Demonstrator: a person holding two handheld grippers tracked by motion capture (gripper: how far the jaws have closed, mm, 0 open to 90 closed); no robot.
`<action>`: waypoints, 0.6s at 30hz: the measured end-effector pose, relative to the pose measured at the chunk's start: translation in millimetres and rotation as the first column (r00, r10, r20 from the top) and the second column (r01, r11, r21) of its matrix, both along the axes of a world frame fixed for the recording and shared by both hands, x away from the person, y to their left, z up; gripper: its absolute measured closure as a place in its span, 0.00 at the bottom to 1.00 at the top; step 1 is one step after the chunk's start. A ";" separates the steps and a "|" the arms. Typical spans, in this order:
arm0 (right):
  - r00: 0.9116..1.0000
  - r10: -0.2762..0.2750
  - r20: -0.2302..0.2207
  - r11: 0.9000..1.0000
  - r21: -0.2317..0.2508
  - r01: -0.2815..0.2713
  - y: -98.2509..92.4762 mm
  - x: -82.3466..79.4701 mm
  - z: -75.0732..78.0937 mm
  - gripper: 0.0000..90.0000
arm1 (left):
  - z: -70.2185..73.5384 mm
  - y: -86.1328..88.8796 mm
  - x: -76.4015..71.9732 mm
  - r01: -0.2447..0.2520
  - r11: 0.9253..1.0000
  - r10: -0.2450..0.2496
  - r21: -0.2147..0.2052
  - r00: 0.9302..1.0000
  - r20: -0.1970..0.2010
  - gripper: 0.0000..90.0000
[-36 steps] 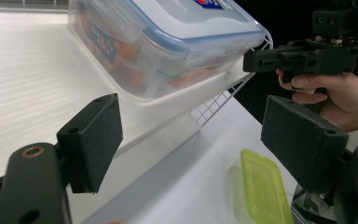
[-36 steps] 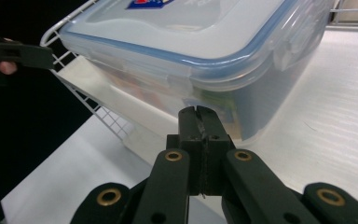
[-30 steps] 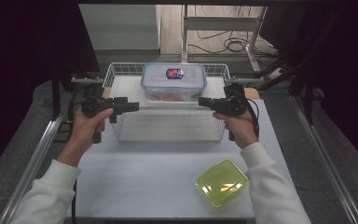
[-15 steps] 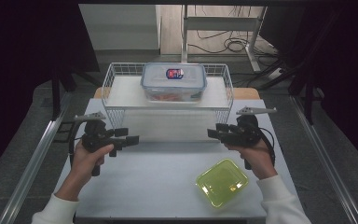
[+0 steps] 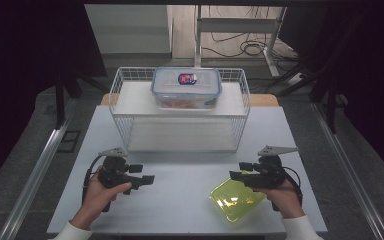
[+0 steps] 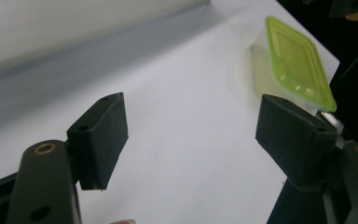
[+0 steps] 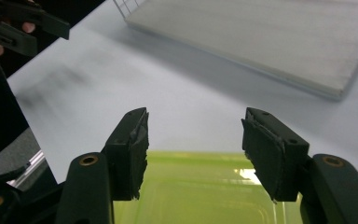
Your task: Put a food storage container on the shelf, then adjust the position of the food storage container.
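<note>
My left gripper [image 5: 148, 179] hovers low over the white table [image 5: 180, 210] at the front left, open, with nothing between its jaws [image 6: 193, 126]; they have narrowed slightly. At the front right, my right gripper [image 5: 234, 174] points left above a lime-green lidded container [image 5: 237, 201]. Its jaws have just been opening and are empty [image 7: 198, 140], with the green lid [image 7: 191, 191] right below them. The green container [image 6: 293, 60] also lies ahead in the left gripper view.
A white wire rack [image 5: 241, 125] stands mid-table. On its upper shelf sits a clear box with a blue-rimmed lid [image 5: 186, 87]. The rack's lower board [image 7: 261, 37] shows ahead in the right gripper view. Dark floor and metal rails flank the table.
Both hands drew back from the rack's front corners and sank toward the table's near edge. The right gripper now hangs over the green container.
</note>
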State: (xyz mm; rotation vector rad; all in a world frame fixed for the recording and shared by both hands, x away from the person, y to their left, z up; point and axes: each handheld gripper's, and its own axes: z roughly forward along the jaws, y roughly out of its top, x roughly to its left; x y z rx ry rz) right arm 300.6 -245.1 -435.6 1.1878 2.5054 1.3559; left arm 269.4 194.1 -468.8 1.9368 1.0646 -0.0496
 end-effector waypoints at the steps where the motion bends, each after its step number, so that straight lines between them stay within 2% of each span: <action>1: 1.000 -0.006 -0.001 1.000 0.004 0.006 -2.5 -1.7 -1.6 0.45 | -1.1 -0.7 -1.7 -0.002 1.000 0.002 0.009 1.000 0.001 0.27; 7: 1.000 -0.021 -0.013 1.000 -0.002 0.021 -9.3 -5.0 -7.9 0.45 | -3.8 1.2 -2.9 -0.005 1.000 0.005 0.002 1.000 -0.004 0.27; 12: 1.000 -0.020 -0.014 1.000 -0.013 0.019 -14.5 -17.1 -10.0 0.46 | -8.1 -0.8 -8.8 -0.009 1.000 0.009 0.018 1.000 -0.005 0.26; 14: 1.000 -0.020 -0.014 1.000 -0.023 0.019 -18.5 -26.1 -10.4 0.50 | -9.2 -0.9 -10.8 -0.016 1.000 0.016 0.027 1.000 -0.002 0.26; 16: 1.000 -0.020 -0.013 0.999 -0.026 0.020 -20.0 -28.2 -10.0 0.52 | -9.8 -0.7 -10.7 -0.016 1.000 0.016 0.026 1.000 -0.004 0.26; 18: 1.000 -0.018 -0.004 0.999 -0.034 0.018 -27.7 -38.3 -7.1 0.64 | -11.7 -0.7 -10.3 -0.017 0.999 0.017 0.028 1.000 -0.008 0.26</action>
